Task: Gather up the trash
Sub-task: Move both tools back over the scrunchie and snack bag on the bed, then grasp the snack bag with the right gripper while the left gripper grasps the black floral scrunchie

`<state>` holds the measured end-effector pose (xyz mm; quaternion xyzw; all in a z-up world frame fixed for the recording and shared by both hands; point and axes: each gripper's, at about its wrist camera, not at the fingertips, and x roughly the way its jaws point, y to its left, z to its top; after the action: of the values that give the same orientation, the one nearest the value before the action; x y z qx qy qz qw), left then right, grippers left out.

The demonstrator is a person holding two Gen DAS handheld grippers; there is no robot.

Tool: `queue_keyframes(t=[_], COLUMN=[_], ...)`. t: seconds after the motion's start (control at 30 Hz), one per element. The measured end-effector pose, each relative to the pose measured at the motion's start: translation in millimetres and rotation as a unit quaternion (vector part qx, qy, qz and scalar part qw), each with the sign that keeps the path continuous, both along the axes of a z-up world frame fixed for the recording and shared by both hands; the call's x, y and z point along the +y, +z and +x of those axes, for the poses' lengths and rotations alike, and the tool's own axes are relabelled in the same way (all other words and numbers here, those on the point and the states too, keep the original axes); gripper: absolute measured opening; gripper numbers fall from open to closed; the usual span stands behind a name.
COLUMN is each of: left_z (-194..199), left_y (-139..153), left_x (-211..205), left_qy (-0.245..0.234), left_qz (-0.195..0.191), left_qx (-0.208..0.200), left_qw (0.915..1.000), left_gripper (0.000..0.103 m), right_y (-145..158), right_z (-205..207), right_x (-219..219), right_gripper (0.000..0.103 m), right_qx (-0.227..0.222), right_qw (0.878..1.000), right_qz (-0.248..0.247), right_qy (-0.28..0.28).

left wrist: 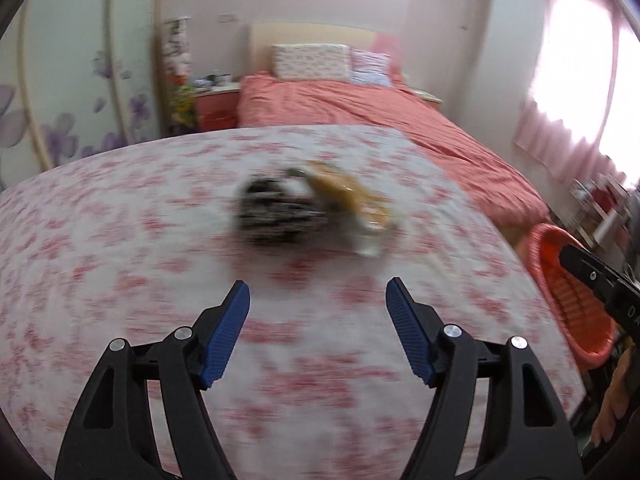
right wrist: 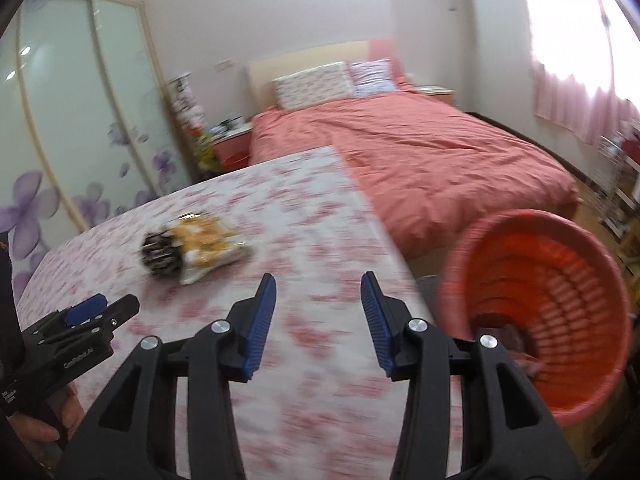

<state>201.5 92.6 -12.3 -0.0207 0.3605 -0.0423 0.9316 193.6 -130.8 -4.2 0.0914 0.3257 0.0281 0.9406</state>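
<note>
A dark crumpled wrapper and a yellow-and-white snack bag lie touching each other on the pink floral tablecloth, blurred by motion. My left gripper is open and empty, a short way in front of the two pieces. My right gripper is open and empty too, over the table's right part, with the trash off to its left. An orange-red basket bin stands beside the table's right edge, and something pinkish lies at its bottom. The left gripper also shows at the lower left of the right wrist view.
Behind the table is a bed with a coral cover and pillows. A wardrobe with purple flower doors lines the left. A nightstand and a pink-curtained window are farther off. A hand holds the left gripper's handle.
</note>
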Motion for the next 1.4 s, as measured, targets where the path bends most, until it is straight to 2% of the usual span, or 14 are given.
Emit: queue_keyframes(t=[0.13, 0.2, 0.37, 0.5, 0.63, 0.73, 0.8, 0.87, 1.03, 1.2, 1.4], left_z=[-2.6, -4.9, -3.5, -3.3, -4.5, -2.8, -1.0, 2.0, 13.5, 35.1, 72.7], left_y=[0.7, 0.4, -4.6, -6.5, -7.2, -7.8, -8.4, -9.8, -9.1, -2.5, -5.9], left_x=[36.8, 52.3, 85.6, 98.5, 107.1, 109.2, 108.8, 107.7, 90.6, 56.3, 26.9], left_qy=[0.042, 0.054, 0.08, 0.087, 0.091, 0.092, 0.09, 0.087, 0.065, 0.031, 0.026], left_qz=[0.011, 0.006, -0.009, -0.018, -0.024, -0.029, -0.032, -0.036, -0.047, -0.055, -0.062], left_qx=[-0.012, -0.012, -0.006, -0.003, -0.001, 0.0, 0.002, 0.006, 0.009, 0.003, 0.023], left_qw=[0.999, 0.9984, 0.9968, 0.996, 0.9955, 0.9953, 0.9954, 0.9956, 0.9967, 0.998, 0.9975], left_gripper=[0.075, 0.076, 0.076, 0.076, 0.076, 0.076, 0.076, 0.076, 0.076, 0.076, 0.076], right_y=[-2.5, -3.4, -10.3, -23.0, -35.6, -43.6, -47.7, -47.4, -36.9, -25.4, -20.4], right_z=[24.0, 35.5, 61.6, 81.9, 100.3, 109.2, 112.7, 112.2, 97.2, 77.4, 55.9], right_x=[49.9, 73.2, 115.4, 134.3, 146.4, 146.8, 145.5, 138.3, 104.9, 74.7, 43.5], right_gripper=[0.045, 0.052, 0.052, 0.039, 0.032, 0.022, 0.006, 0.003, 0.002, 0.002, 0.002], right_qx=[0.008, 0.009, 0.009, 0.031, 0.047, 0.058, 0.064, 0.062, 0.044, 0.033, 0.031], right_qw=[0.999, 0.999, 0.997, 0.996, 0.994, 0.993, 0.992, 0.993, 0.997, 0.998, 0.998], right_qz=[-0.007, -0.021, -0.043, -0.054, -0.083, -0.094, -0.098, -0.095, -0.066, -0.055, -0.045], right_qy=[0.036, 0.047, 0.061, 0.068, 0.059, 0.049, 0.046, 0.037, 0.013, -0.003, -0.016])
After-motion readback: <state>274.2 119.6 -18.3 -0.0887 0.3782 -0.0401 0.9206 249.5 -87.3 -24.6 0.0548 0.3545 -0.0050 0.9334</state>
